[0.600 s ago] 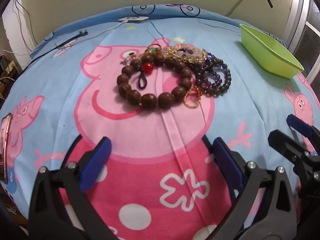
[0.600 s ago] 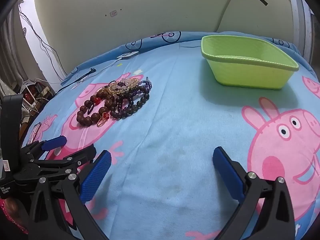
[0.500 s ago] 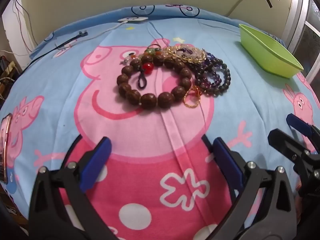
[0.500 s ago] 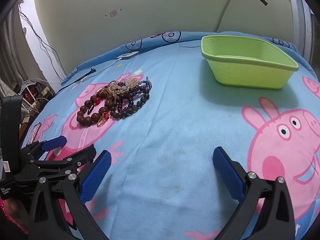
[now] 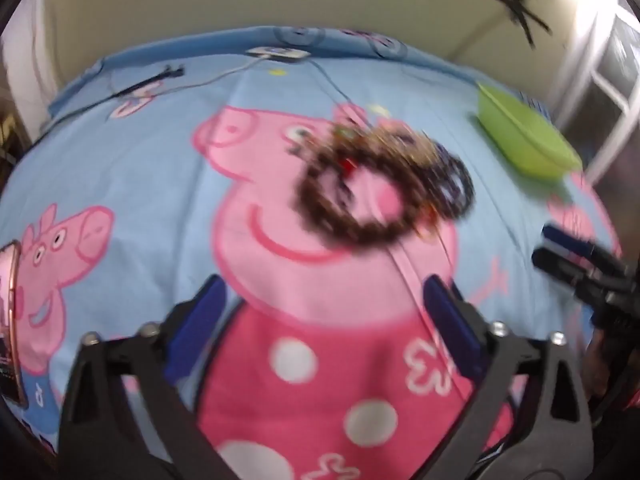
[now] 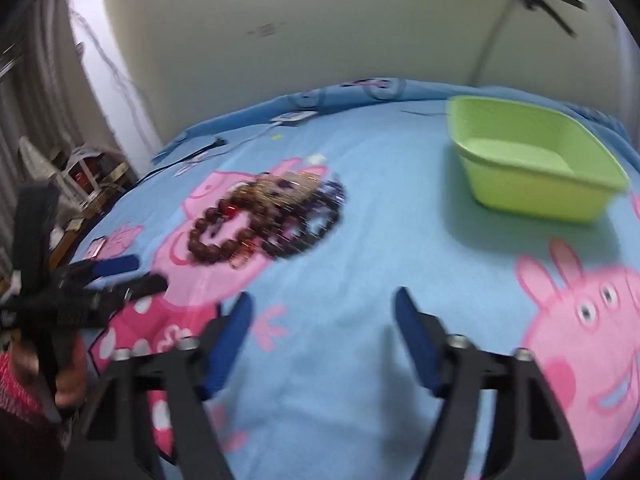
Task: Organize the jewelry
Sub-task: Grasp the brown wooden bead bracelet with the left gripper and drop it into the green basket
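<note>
A blurred heap of beaded bracelets (image 5: 380, 192) lies on the blue cartoon-pig bedsheet (image 6: 360, 240), well apart from the green basket (image 6: 532, 176). Both left tongs (image 5: 324, 328) and right tongs (image 6: 324, 340) gape empty. Cream wall (image 6: 320, 20) behind.

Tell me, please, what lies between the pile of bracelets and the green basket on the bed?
Nothing but bare blue sheet: in the right wrist view the pile of bracelets and the green basket sit apart with only printed fabric between them.

Bare bedsheet (image 6: 360, 264) lay open between bead pile (image 6: 264, 216) and green basket (image 6: 532, 180), cables (image 5: 224, 76) crossed the far edge.
</note>
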{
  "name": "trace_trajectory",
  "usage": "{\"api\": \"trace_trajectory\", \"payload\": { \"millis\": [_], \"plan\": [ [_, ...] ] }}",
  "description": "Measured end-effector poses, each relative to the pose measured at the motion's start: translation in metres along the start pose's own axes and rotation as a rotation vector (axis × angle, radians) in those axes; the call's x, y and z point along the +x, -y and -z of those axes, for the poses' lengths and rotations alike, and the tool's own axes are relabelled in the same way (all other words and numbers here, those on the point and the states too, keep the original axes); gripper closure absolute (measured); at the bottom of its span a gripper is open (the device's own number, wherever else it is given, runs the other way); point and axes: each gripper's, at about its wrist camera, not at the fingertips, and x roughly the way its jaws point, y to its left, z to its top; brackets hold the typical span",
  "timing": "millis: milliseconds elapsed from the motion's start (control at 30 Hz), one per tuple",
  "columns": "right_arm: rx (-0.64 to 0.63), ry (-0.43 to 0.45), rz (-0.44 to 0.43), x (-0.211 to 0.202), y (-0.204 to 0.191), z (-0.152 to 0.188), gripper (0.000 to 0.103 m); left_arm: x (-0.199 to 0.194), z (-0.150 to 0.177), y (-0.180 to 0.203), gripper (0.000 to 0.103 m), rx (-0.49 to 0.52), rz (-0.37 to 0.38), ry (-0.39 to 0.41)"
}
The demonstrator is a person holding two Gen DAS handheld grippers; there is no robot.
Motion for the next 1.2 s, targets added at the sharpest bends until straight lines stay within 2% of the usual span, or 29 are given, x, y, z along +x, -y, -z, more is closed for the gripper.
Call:
{"api": "trace_trajectory", "payload": {
  "millis": [33,67,100,133,200,333,467,500,567,633,667,767,867,1000,1200],
  "plan": [
    [-0.01,-0.009,-0.017,0.004,-0.003,-0.007,0.071,0.002,-0.006,-0.005,0.022,-0.022,0.019,-0.007],
    [-0.016,-0.018,-0.039,0.009,-0.006,-0.014,0.076,0.007,-0.017,-0.011,0.028,-0.058,0.057,-0.021],
    [-0.027,-0.028,-0.066,0.015,-0.01,-0.022,0.082,0.012,-0.023,-0.013,0.036,-0.077,0.076,-0.03],
    [-0.041,-0.039,-0.086,0.023,-0.015,-0.03,0.086,0.015,-0.023,-0.017,0.04,-0.084,0.083,-0.035],
    [-0.056,-0.066,-0.106,0.038,-0.024,-0.044,0.089,0.03,-0.034,-0.019,0.052,-0.105,0.099,-0.062],
    [-0.081,-0.117,-0.139,0.066,-0.04,-0.063,0.089,0.04,-0.043,-0.016,0.064,-0.094,0.077,-0.061],
    [-0.108,-0.195,-0.106,0.102,-0.049,-0.071,0.092,0.045,-0.046,-0.016,0.083,-0.079,0.075,-0.051],
    [-0.094,-0.225,-0.122,0.112,-0.048,-0.071,0.096,0.046,-0.045,-0.016,0.083,-0.076,0.074,-0.041],
    [-0.089,-0.218,-0.123,0.119,-0.049,-0.074,0.103,0.044,-0.039,-0.018,0.085,-0.073,0.077,-0.025],
    [-0.077,-0.225,-0.166,0.116,-0.054,-0.074,0.103,0.037,-0.034,-0.021,0.088,-0.089,0.097,-0.016],
    [-0.087,-0.2,-0.196,0.108,-0.059,-0.073,0.103,0.029,-0.03,-0.022,0.088,-0.1,0.114,0.002],
    [-0.148,-0.128,-0.217,0.082,-0.072,-0.069,0.103,0.002,-0.019,-0.022,0.088,-0.101,0.147,0.072],
    [-0.148,-0.044,-0.239,0.057,-0.069,-0.069,0.103,-0.025,-0.022,-0.012,0.088,-0.081,0.182,0.137],
    [-0.061,0.054,-0.233,0.028,-0.035,-0.084,0.103,-0.03,-0.055,0.026,0.088,0.003,0.203,0.169],
    [0.097,0.21,-0.085,-0.027,0.057,-0.108,0.103,-0.005,-0.118,0.126,0.088,0.169,0.314,0.209]
  ]
}}
